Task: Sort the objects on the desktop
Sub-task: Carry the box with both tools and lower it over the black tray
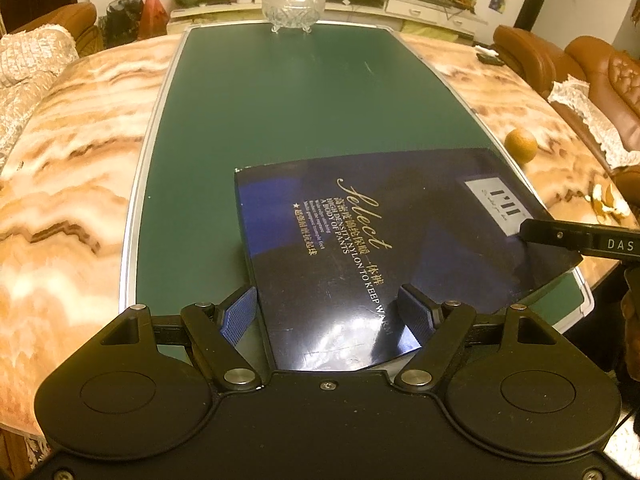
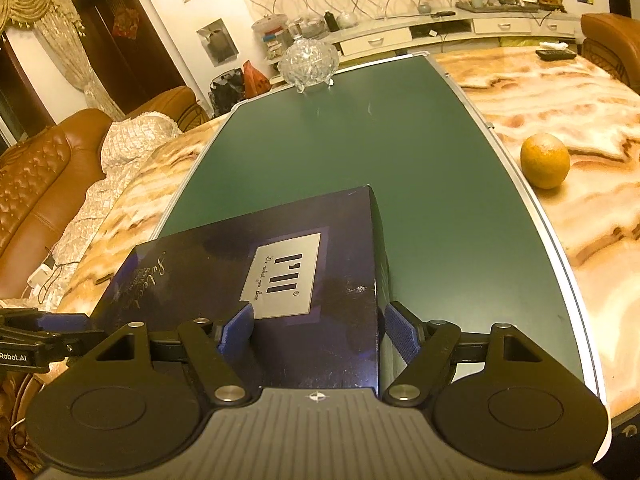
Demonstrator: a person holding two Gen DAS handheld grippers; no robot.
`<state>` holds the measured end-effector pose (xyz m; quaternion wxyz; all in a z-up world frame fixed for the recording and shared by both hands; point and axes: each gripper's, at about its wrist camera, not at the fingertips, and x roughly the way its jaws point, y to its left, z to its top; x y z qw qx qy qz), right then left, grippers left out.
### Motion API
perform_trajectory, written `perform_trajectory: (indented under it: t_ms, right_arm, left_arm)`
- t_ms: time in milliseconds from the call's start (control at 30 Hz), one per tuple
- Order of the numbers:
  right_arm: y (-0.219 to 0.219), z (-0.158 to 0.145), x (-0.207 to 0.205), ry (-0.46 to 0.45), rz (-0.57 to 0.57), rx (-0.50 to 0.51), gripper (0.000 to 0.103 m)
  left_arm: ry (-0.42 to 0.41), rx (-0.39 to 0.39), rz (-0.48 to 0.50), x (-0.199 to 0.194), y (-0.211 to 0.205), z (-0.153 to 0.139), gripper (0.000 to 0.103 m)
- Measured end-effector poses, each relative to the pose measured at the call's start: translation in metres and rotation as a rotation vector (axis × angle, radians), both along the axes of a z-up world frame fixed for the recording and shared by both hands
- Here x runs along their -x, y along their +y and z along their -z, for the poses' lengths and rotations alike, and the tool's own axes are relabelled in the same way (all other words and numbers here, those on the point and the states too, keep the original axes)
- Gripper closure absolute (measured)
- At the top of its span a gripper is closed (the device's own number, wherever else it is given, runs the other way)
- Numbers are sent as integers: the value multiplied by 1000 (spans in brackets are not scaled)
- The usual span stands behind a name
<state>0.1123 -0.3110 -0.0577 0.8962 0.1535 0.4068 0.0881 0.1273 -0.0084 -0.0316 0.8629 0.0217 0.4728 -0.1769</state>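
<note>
The sorting looks partly done at best, as a judgement from how things lie. The marble table [image 1: 72,128] is broad, glossy and veined in cream and rust. On it lies a flat green board [image 1: 260,128] with a thin metal rim and rounded corners, matte and faintly scratched. That board is nearly bare: only the box and a glass dish stand on it. What seems left is to settle the box in its place and perhaps deal with the loose things off the board.

The box [image 1: 360,240] is the task's thing in hand. It is a flat, dark blue cardboard carton with a shiny printed lid, gold lettering and a pale square label, its corners a little scuffed. It sits at the near end of the green board, close to both cameras, slightly skewed to the board's edge.

The left gripper [image 1: 328,312] straddles the box's near left end, one ribbed blue pad at its outer edge and the other over the lid; I cannot tell whether they press on it. The right gripper [image 2: 318,328] straddles the near right corner in the same way, with the same doubt.

At the far end stands a cut-glass dish [image 1: 294,0] with a lid and small feet, clear and faceted. An orange [image 2: 545,160], round and dimpled, rests on the marble just beside the board. Scraps of peel [image 1: 608,200] lie near the table's right edge.
</note>
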Motion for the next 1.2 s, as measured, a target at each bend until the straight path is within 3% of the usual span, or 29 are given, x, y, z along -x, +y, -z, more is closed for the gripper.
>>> perform_trajectory:
  t_ms: [833,1100,1200]
  right_arm:
    - [-2,11,4,8,28,-17,27]
    - [4,-3,18,-60,58,59,27]
    - [8,-6,25,-71,49,100,33]
  left_arm:
    - [12,9,1,1,0,14,25]
    - [-43,1,-4,9,-3,0,21]
    - [-44,-2,-2,12,-7,-1,21]
